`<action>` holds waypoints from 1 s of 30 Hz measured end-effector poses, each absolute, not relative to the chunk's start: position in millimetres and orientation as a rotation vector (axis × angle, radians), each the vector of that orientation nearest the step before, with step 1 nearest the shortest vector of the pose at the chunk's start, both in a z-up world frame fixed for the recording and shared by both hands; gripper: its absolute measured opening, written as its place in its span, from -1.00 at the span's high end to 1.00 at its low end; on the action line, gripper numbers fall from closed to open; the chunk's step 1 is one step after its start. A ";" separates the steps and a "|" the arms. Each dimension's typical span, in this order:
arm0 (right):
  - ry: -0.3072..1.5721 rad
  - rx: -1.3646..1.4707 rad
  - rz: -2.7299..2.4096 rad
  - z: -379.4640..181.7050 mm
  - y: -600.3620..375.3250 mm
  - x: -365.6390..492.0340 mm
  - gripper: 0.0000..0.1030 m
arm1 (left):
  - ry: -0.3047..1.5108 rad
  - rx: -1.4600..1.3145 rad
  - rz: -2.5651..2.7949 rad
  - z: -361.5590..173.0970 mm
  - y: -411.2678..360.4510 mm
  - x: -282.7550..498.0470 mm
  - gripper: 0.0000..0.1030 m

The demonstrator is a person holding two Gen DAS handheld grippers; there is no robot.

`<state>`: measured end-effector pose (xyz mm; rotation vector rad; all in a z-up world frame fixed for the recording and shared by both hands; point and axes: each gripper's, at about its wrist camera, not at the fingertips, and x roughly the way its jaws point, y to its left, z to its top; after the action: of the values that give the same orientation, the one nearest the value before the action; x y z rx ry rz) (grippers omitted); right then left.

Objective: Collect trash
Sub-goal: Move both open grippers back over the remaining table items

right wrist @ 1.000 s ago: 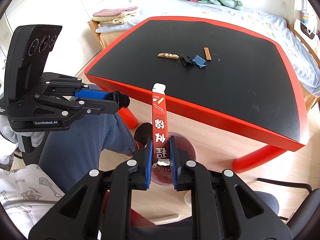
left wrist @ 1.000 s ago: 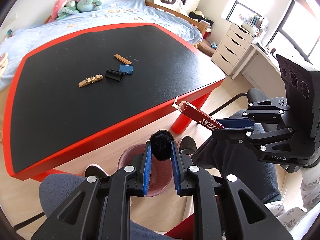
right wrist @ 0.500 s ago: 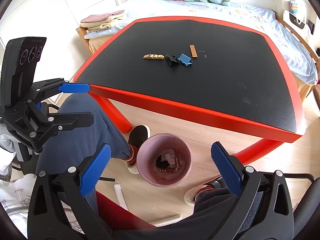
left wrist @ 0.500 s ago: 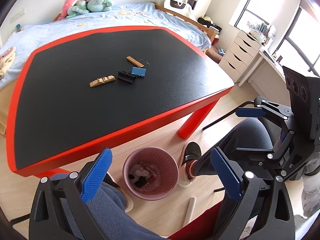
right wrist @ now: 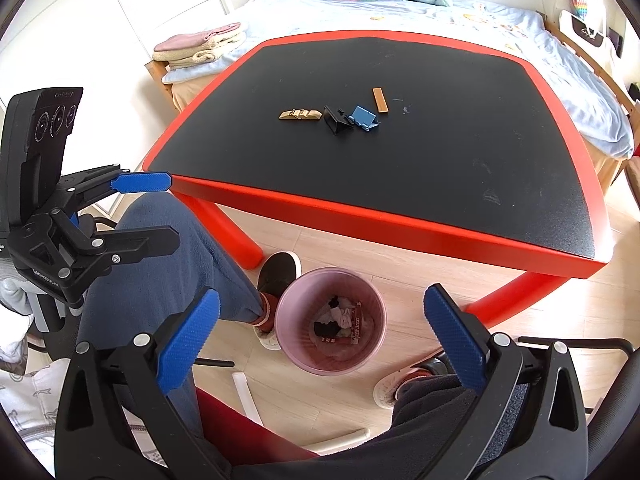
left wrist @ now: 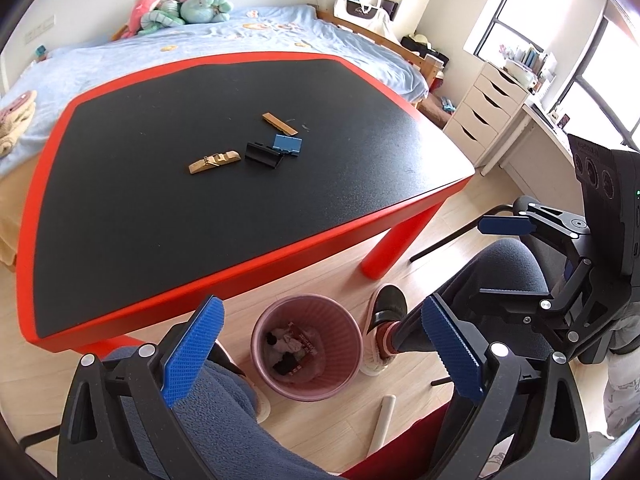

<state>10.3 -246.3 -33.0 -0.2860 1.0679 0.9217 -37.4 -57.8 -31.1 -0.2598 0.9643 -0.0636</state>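
Observation:
A pink waste bin (left wrist: 264, 332) (right wrist: 288, 320) stands on the floor in front of the red-edged black table (left wrist: 280, 248) (right wrist: 360, 216). Inside lie a red box (right wrist: 355, 326), a black fuzzy piece (right wrist: 321, 327) and white scraps. My left gripper (left wrist: 320, 348) is open and empty above the bin. My right gripper (right wrist: 322, 340) is open and empty above it too. On the table lie a wooden clip (left wrist: 214, 161) (right wrist: 300, 114), a black clip (left wrist: 262, 154) (right wrist: 336, 120), a blue clip (left wrist: 287, 145) (right wrist: 363, 117) and a wooden strip (left wrist: 279, 123) (right wrist: 380, 99).
My legs and shoes (left wrist: 384, 308) (right wrist: 278, 276) flank the bin. White tubes (left wrist: 382, 424) (right wrist: 246, 394) lie on the floor. A bed with plush toys (left wrist: 180, 4) is behind the table, a drawer unit (left wrist: 488, 108) at the right.
Both grippers opened. The black fuzzy piece left my left gripper and the red box left my right gripper; both now lie in the bin. Both grippers rose slightly.

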 end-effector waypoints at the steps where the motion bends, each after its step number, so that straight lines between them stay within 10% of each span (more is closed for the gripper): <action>1: 1.068 -0.283 0.920 -31.9 -245.6 11.3 -0.95 | 0.962 -0.260 -0.064 -30.3 -57.1 -37.4 -0.85; 30: 1.018 -0.305 0.887 -0.7 -158.8 125.9 -0.95 | 0.949 -0.128 -0.094 -12.8 19.4 39.6 -0.85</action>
<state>125.9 -158.8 -0.7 -0.3050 1.0180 0.8871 39.6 19.4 -12.8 -0.1277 0.9488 -0.0940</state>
